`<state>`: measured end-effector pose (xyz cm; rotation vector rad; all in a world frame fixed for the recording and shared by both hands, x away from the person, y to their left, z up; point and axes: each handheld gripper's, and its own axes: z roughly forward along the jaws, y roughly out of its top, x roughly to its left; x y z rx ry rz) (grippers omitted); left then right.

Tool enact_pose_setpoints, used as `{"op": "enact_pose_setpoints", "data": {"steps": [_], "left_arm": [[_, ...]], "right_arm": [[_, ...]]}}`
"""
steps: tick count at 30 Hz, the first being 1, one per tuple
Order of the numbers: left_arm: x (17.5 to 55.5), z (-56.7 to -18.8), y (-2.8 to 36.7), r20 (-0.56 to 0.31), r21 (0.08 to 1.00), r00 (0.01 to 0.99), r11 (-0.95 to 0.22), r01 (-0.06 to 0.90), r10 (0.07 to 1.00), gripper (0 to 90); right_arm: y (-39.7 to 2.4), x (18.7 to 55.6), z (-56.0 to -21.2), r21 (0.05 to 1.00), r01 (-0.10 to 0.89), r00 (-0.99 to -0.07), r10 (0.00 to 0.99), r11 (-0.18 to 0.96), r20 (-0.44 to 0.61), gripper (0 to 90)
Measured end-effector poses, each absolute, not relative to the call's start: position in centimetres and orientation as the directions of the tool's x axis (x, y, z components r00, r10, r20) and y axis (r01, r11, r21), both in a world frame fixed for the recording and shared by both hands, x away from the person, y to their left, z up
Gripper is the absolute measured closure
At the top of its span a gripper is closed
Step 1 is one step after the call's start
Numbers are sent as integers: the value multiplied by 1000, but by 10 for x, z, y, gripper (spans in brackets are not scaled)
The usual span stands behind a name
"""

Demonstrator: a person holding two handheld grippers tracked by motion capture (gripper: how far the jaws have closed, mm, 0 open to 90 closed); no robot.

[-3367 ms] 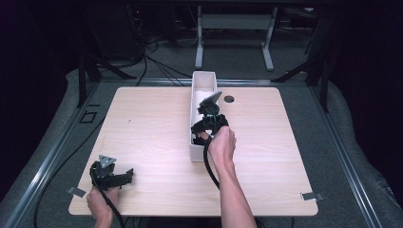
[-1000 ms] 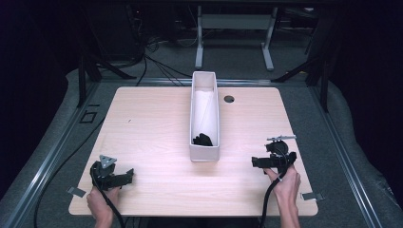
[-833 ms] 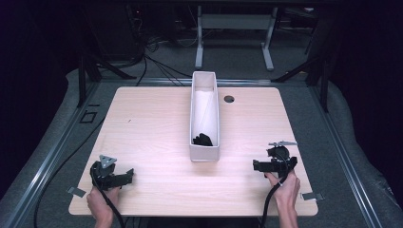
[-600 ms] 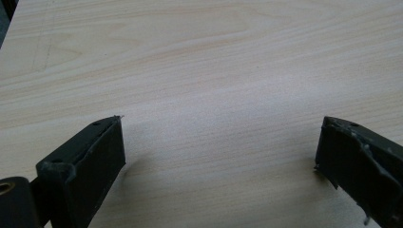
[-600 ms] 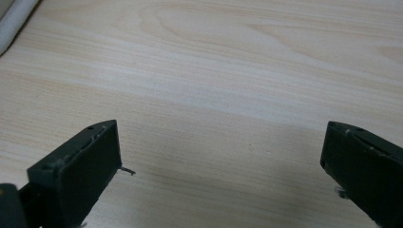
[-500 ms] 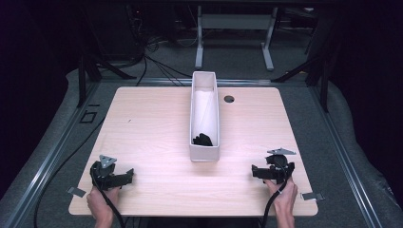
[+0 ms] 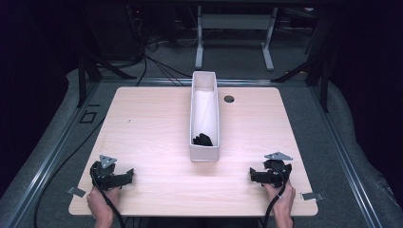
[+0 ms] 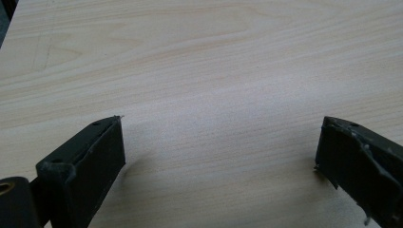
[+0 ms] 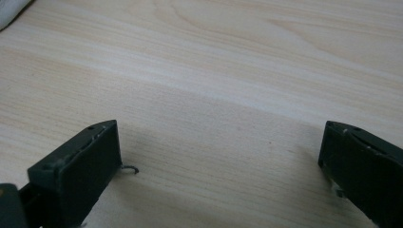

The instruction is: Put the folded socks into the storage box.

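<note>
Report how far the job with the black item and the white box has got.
Done, by the look of it: the black item lies inside the white box, at its near end. In hand: nothing. The left gripper and the right gripper rest open at the near corners of the table, jaws wide apart over bare wood. Left: no other loose item shows on the tabletop.

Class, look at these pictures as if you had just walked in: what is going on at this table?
A person sits at a wooden table with a gripper in each hand. The left gripper and the right gripper both rest near the front edge, jaws wide apart, holding nothing. Between them stands a long white box, with a small black object lying at its near end. Neither gripper touches the box.
</note>
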<state>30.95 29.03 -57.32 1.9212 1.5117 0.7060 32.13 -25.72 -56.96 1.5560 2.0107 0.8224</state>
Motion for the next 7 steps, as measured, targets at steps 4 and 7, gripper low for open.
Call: {"op": "enact_pose_setpoints", "data": {"steps": [4,7], "left_arm": [[309,-573,290,49,726,215,-183,663,975,24],[309,-573,290,49,725,215,-183,663,975,24]], "right_arm": [[-258,321,-570,704,689,-249,969,174,3,0],[-259,320,-571,710,681,-254,967,178,1,0]]}}
